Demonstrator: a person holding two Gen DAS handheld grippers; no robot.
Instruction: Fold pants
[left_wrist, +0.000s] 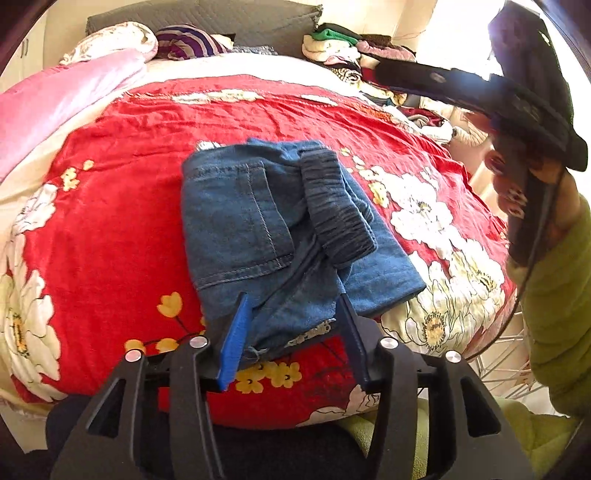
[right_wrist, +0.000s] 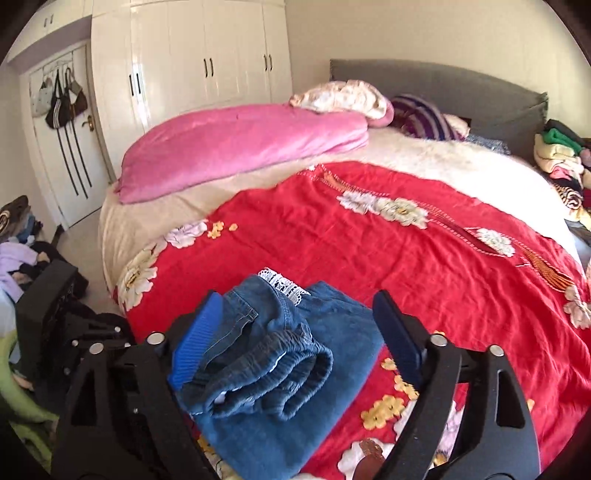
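The blue denim pants lie folded in a compact bundle on the red flowered bedspread, elastic waistband on top. My left gripper is open, its fingers straddling the near edge of the bundle, apparently not clamped. In the right wrist view the pants lie under my right gripper, which is open with wide-spread fingers above the waistband. The right gripper also shows in the left wrist view, held in a hand at the upper right.
A pink folded blanket and pillows lie at the head of the bed. A pile of clothes sits at the far right corner. White wardrobes and a door stand beyond. Clothes lie on the floor at left.
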